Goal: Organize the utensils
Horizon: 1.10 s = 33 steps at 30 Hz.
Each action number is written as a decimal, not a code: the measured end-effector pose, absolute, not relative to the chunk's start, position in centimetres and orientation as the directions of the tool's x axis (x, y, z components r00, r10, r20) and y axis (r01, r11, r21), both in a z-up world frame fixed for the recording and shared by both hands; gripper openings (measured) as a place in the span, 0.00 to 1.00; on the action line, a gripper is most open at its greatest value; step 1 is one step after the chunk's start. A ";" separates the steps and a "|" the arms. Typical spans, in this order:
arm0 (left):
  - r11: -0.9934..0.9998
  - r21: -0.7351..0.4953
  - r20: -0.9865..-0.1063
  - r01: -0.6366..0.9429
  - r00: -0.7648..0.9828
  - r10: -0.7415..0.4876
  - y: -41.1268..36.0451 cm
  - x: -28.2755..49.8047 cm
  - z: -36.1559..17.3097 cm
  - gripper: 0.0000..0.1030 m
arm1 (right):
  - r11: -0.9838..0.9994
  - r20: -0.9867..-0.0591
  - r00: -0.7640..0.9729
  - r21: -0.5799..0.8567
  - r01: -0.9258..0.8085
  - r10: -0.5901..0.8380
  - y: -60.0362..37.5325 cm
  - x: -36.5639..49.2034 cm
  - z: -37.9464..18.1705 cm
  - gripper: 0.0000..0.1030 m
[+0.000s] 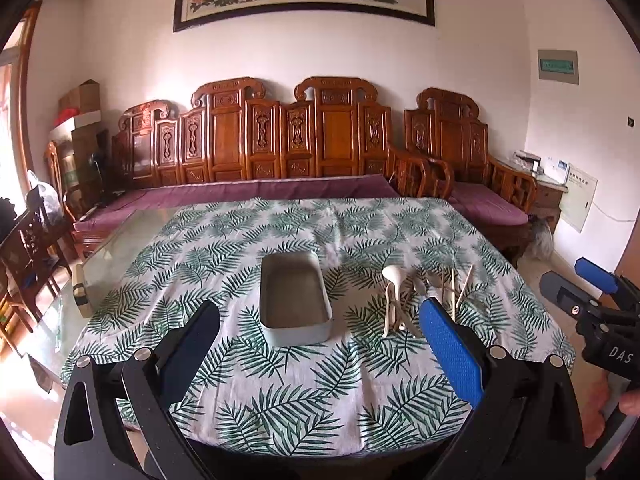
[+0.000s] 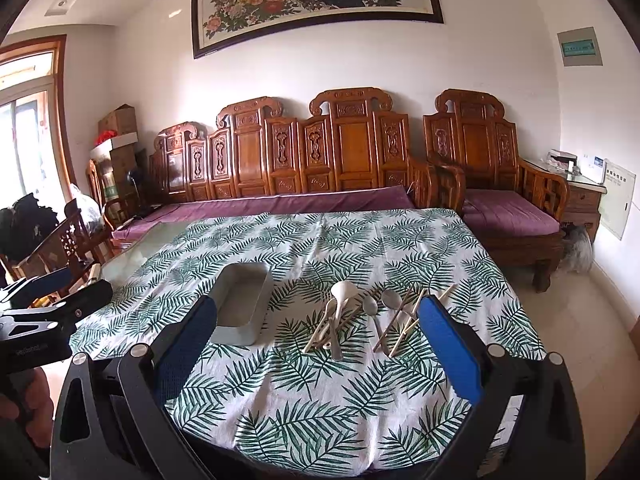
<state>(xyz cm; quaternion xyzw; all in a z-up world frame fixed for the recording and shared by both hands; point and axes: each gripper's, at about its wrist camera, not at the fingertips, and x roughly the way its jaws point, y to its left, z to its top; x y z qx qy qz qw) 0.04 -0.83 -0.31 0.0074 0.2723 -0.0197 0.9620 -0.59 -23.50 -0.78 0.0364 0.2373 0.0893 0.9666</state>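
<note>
Two grippers hang above the near edge of the table, both with fingers spread wide and nothing between them. The left gripper (image 1: 320, 320) faces the tin (image 1: 295, 300) – an open, empty grey tray lying on the cloth (image 1: 280, 408) straight ahead of it, framed between its fingers. Just right of the tin, ahead of that gripper's right finger (image 1: 448, 352), lies the heap of utensils (image 1: 416, 300).

The right gripper (image 2: 316, 320) sits further right – from its camera the tin (image 2: 242, 304) is ahead and to the left, partly behind its left finger (image 2: 188, 344), and the utensils (image 2: 360, 320) lie straight ahead between the fingers. In the heap: a white spoon (image 2: 343, 294), a fork (image 2: 331, 328), two metal spoons (image 2: 380, 308) and several chopsticks (image 2: 416, 320), crossed over one another on the cloth, none in the tin. Beyond the table stands a carved wooden bench (image 2: 320, 160).
</note>
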 end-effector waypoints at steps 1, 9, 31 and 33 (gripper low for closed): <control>0.999 0.008 -0.534 0.048 0.845 -0.036 -0.9 0.3 -0.6 0.94 | 0.981 -0.458 0.868 0.114 -0.154 0.190 -23.7 -0.3 -1.1 0.98; 0.993 0.055 -0.608 0.106 0.793 -0.051 -2.4 4.3 -3.6 0.94 | 0.989 -0.496 0.856 0.053 -0.140 0.147 -26.2 3.0 -3.9 0.98; 0.944 0.020 -0.756 0.328 0.623 -0.201 -9.4 16.2 -12.0 0.86 | 0.987 -0.704 0.695 0.053 -0.154 0.147 -32.6 12.8 -12.6 0.91; 0.937 0.001 -0.770 0.349 0.598 -0.222 -10.1 17.3 -12.8 0.81 | 0.985 -0.718 0.678 0.061 -0.164 0.158 -32.8 13.7 -13.3 0.87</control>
